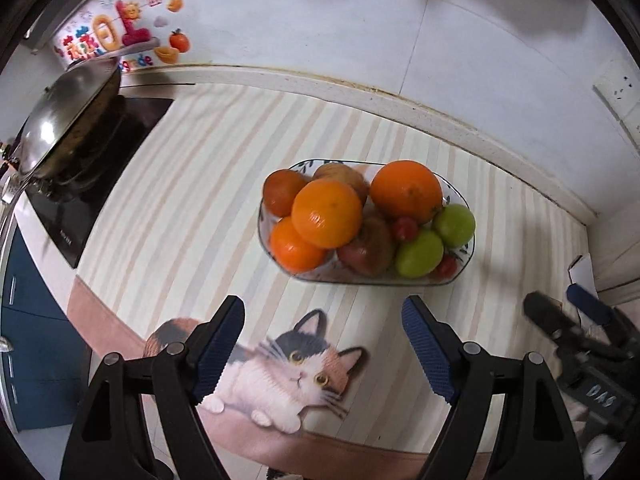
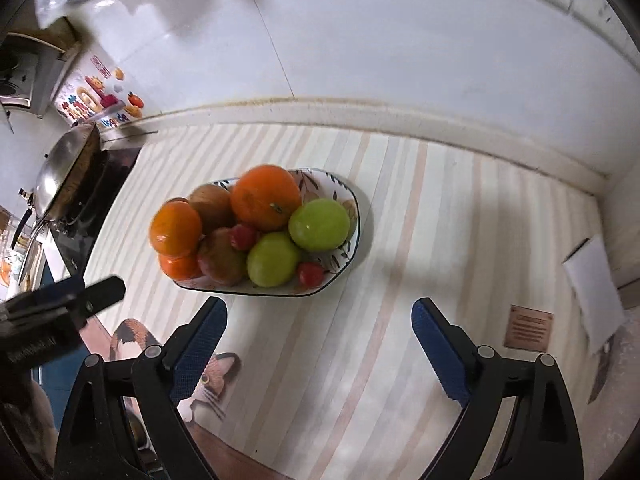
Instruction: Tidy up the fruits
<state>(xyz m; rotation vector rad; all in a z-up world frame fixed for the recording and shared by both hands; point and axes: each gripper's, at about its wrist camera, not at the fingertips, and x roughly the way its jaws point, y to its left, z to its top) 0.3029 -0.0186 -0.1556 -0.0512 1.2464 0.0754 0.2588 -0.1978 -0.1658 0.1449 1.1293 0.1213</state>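
Fruits sit heaped in a patterned oval bowl [image 1: 466,254] that rests on a striped mat [image 1: 192,184] printed with a cat [image 1: 288,376]. In the left wrist view the bowl lies at about 12 o'clock from the left gripper [image 1: 324,316], whose jaws stand wide apart with nothing between them. Three oranges crowd the pile: a large one [image 1: 406,194] at the back, another [image 1: 326,214] on top, and a third [image 1: 294,248] low at the bowl's 8 o'clock edge. Two green fruits [image 1: 420,254] lie at the 4 o'clock side, with small red ones [image 1: 405,229] tucked among them; the brownish fruits [image 1: 368,246] may be tomatoes or kiwis, though blur makes that unsure. The right gripper [image 2: 320,318] is likewise spread wide and empty, the bowl at its 11 o'clock. A steel wok [image 1: 60,128] stands on the black stove [image 1: 80,208] at 10 o'clock.
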